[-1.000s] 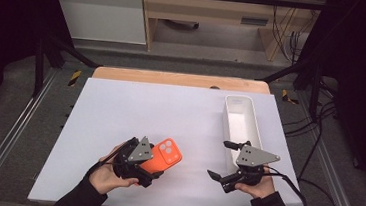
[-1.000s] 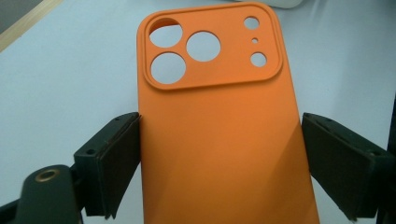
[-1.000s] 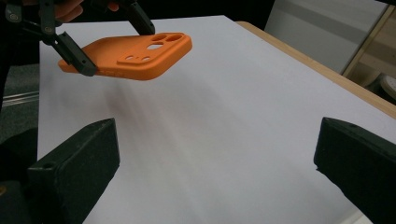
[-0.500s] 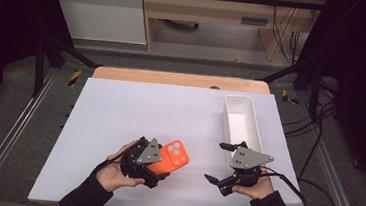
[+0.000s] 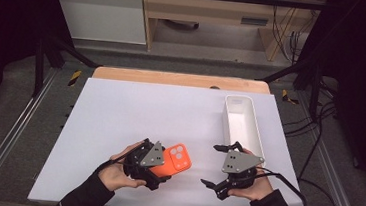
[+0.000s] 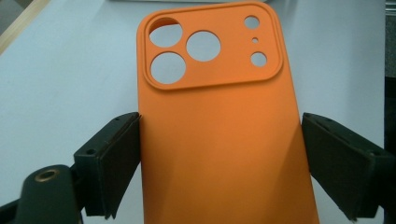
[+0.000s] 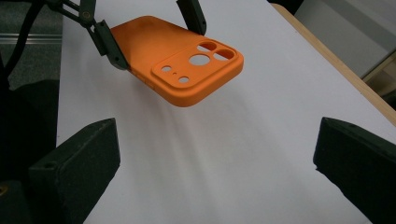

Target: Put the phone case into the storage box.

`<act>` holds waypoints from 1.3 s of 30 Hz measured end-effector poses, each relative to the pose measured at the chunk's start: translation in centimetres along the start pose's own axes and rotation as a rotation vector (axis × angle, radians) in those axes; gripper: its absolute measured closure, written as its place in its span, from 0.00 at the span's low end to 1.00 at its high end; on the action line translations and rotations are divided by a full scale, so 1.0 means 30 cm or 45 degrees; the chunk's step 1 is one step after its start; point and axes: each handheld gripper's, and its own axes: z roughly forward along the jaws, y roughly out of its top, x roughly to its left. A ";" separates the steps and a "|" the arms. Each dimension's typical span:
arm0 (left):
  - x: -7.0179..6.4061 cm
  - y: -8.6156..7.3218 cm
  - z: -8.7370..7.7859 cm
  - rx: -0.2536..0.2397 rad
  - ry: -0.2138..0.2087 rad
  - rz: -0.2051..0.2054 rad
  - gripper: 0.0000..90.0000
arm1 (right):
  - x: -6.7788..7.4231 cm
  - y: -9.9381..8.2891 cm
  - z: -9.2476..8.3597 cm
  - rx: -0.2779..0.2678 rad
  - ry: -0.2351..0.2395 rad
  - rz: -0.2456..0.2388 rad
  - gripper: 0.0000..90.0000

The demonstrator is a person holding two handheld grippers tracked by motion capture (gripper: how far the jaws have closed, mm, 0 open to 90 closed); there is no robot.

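An orange phone case with camera cutouts hangs a little above the white table, back side up. My left gripper is shut on its lower half, a jaw at each long edge. The left gripper view shows the case between the black jaws of that gripper. My right gripper sits to the right of the case and points toward it, open, with only bare table between its jaws. In the right gripper view, beyond the wide-spread jaws of the right gripper, the case floats in the left gripper.
A long white tray lies on the table's right side, just beyond my right hand. The white mat covers the table, with a wooden edge at the far side. Cables trail off to the right.
My left gripper has carried the case slightly to the right. My right gripper has edged a little to the left, toward the case.
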 end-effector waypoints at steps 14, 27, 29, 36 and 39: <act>-0.005 0.030 0.007 -0.016 -0.042 0.069 0.15 | 0.013 0.011 0.007 0.042 0.027 -0.059 0.01; -0.026 0.057 0.016 -0.035 -0.076 0.134 0.15 | 0.027 0.024 0.017 0.061 0.037 -0.113 0.01; -0.031 0.063 0.018 -0.039 -0.078 0.152 0.15 | 0.030 0.026 0.020 0.058 0.039 -0.118 0.02; -0.040 0.068 0.018 -0.055 -0.091 0.191 0.15 | 0.036 0.026 0.023 0.050 0.071 -0.130 0.02; -0.042 0.069 0.018 -0.055 -0.093 0.203 0.15 | 0.039 0.025 0.025 0.047 0.087 -0.138 0.02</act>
